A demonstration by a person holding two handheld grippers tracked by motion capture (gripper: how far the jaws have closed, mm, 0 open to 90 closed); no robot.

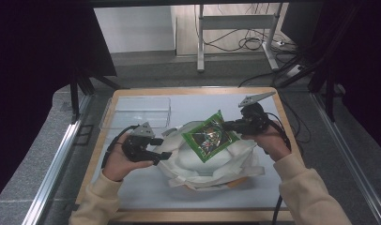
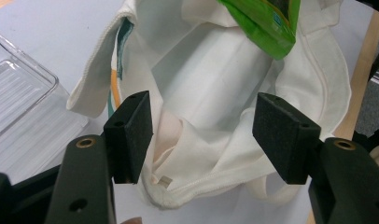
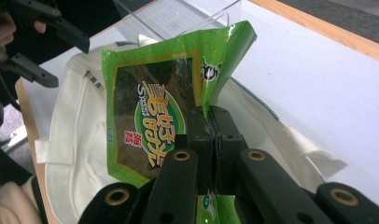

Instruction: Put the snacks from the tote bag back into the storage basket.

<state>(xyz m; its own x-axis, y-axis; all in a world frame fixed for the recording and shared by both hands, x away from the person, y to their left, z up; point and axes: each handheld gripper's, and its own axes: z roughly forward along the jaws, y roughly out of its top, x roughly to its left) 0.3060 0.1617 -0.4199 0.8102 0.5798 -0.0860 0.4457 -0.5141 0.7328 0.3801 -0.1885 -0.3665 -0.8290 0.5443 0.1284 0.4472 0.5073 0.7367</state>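
Right gripper [image 1: 232,124] pinches the green packet [image 1: 209,136] over the white bag [image 1: 212,161] mid-table; left gripper [image 1: 156,149] jaws gape wide at the bag's left rim

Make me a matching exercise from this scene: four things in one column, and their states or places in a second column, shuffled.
1. green snack packet
2. white cloth bag
3. clear plastic tray
4. left gripper

A. jaws open at the bag's edge
B. clamped in the right gripper
C. lying open on the table
D. at the table's far left, beyond the bag

Pairs: 1-B, 2-C, 3-D, 4-A
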